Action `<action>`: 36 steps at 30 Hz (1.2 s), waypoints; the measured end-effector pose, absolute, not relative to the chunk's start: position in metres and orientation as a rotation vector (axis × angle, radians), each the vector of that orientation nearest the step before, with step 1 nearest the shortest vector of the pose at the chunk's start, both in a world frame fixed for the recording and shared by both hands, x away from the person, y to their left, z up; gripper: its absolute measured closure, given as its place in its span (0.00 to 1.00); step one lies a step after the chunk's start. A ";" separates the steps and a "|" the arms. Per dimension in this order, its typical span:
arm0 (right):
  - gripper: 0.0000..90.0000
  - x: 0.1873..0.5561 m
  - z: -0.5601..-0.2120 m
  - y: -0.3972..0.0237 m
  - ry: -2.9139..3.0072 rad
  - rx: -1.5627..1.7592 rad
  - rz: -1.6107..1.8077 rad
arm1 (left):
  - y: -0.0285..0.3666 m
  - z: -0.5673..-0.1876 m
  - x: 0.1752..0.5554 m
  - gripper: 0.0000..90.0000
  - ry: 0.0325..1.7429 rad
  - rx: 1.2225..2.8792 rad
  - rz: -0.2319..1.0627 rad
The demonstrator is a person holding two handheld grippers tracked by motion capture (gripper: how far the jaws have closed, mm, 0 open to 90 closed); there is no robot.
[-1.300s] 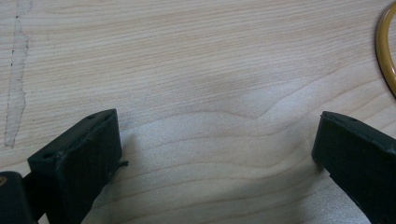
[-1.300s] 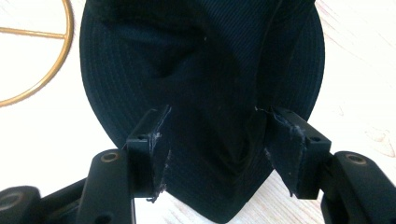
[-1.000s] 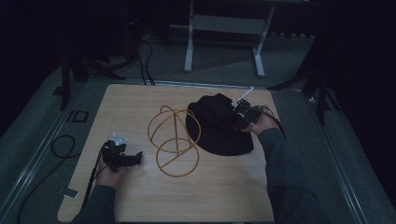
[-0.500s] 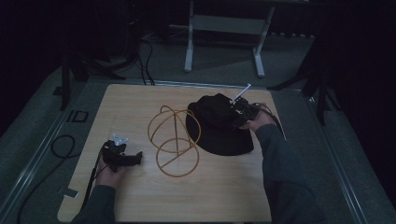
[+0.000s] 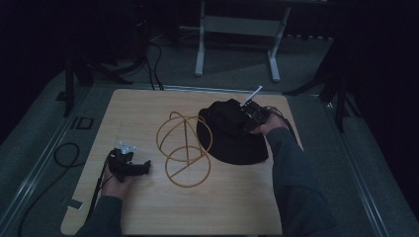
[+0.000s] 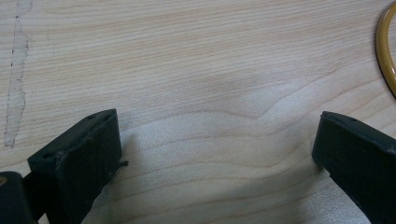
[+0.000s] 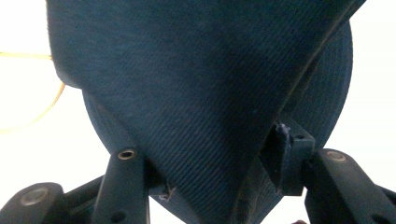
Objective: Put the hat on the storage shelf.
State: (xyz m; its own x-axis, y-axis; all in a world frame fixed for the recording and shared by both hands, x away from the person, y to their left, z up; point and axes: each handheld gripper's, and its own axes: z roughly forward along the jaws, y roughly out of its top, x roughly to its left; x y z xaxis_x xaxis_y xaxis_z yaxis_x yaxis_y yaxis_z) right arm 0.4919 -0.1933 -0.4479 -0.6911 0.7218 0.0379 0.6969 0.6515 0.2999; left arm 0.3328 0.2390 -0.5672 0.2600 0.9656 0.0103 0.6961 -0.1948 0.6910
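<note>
A dark brimmed hat [image 5: 232, 145] lies on the right half of the wooden table [image 5: 143, 111], beside a yellow wire frame [image 5: 187, 140] of rings on an upright rod. My right gripper [image 5: 244, 121] reaches onto the hat's crown from the right. Its jaws have just been closing, and in the right gripper view [image 7: 219, 172] a fold of the hat's fabric [image 7: 201, 93] is pinched between the pads. My left gripper [image 5: 144, 168] rests at the near left, open over bare wood [image 6: 215, 140], with the frame's base ring [image 6: 385, 51] at the edge.
A black cable [image 5: 69, 155] loops on the grey floor left of the table. A white stand [image 5: 237, 24] sits beyond the far edge, with dark tripod legs [image 5: 341, 98] at the right.
The right gripper has shifted slightly left onto the hat's crown and its jaws have narrowed on the fabric. The left hand has stayed put.
</note>
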 end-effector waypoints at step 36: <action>0.96 0.481 -0.430 -0.188 2.790 1.104 0.417 | 0.239 -0.567 0.333 0.02 1.500 1.965 0.613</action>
